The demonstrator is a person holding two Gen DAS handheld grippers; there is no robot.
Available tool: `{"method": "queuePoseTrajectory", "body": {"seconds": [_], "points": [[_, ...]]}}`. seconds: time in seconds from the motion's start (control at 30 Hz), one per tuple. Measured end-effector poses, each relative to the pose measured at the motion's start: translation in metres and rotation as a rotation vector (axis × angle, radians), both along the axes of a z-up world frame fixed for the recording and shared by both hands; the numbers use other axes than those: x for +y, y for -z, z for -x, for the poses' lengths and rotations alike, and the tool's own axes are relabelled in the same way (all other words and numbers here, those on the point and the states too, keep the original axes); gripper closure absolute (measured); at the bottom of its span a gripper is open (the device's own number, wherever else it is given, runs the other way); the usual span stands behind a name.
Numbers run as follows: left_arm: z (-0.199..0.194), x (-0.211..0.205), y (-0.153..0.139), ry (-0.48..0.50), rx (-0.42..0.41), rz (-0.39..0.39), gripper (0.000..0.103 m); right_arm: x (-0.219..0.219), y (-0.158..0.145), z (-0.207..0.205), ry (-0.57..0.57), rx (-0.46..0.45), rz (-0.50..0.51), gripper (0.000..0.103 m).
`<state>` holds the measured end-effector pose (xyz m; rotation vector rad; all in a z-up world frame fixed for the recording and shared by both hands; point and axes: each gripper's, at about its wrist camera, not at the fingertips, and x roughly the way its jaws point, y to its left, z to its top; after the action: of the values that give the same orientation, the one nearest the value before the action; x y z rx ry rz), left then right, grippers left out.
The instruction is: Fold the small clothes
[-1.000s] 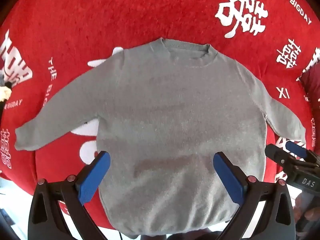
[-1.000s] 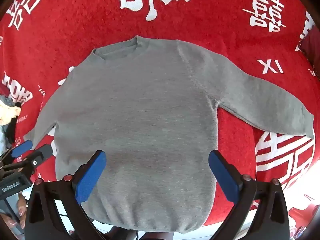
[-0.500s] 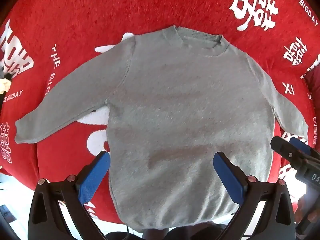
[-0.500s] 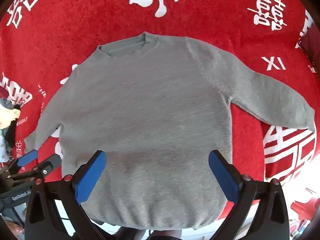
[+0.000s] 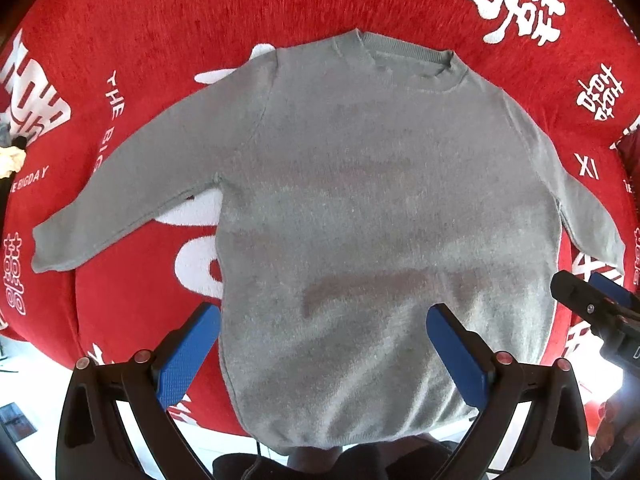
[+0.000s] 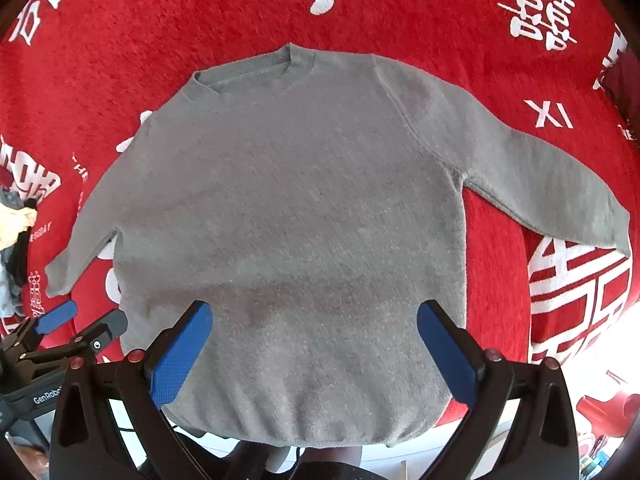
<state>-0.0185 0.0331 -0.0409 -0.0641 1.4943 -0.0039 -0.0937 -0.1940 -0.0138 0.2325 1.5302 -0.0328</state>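
both cameras have slid a little across the small grey knitted long-sleeved sweater since a second ago: in the left wrist view the garment now sits further right and its left sleeve shows in full, while in the right wrist view it has drifted right too and the neckline sits higher. the sweater itself lies as it did, flat and face up on the red plush cloth with white characters and lettering, collar at the far side, hem at the near edge, both sleeves spread outward and slightly down.

the left gripper hovers above the lower left part of the body with its blue-padded fingers spread wide and nothing between them; one pad is over the sweater's side seam, the other over its lower middle. the right gripper hangs over the hem area, likewise wide apart and holding nothing.

the hem reaches the near edge of the red cloth, with pale floor beyond it. red cloth lies bare past the collar and beyond each cuff. a bundle of pale and dark fabric rests at the cloth's far left edge, well apart from the left cuff.

each view catches the other gripper at its side margin.
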Motion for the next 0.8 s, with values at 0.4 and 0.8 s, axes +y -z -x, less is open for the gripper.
{"method": "queuePoseTrajectory", "body": {"seconds": [0.4,0.8], "points": [[0.0014,-0.0063,0.0037,-0.007,0.021,0.001,0.000,-0.0043,0.0046,0.0023,-0.013,0.023,0.011,0.001],[-0.0015,-0.0065,0.0047,-0.006,0.029,-0.004,0.000,-0.0037,0.0071,0.0015,-0.018,0.030,0.007,0.001]]}}
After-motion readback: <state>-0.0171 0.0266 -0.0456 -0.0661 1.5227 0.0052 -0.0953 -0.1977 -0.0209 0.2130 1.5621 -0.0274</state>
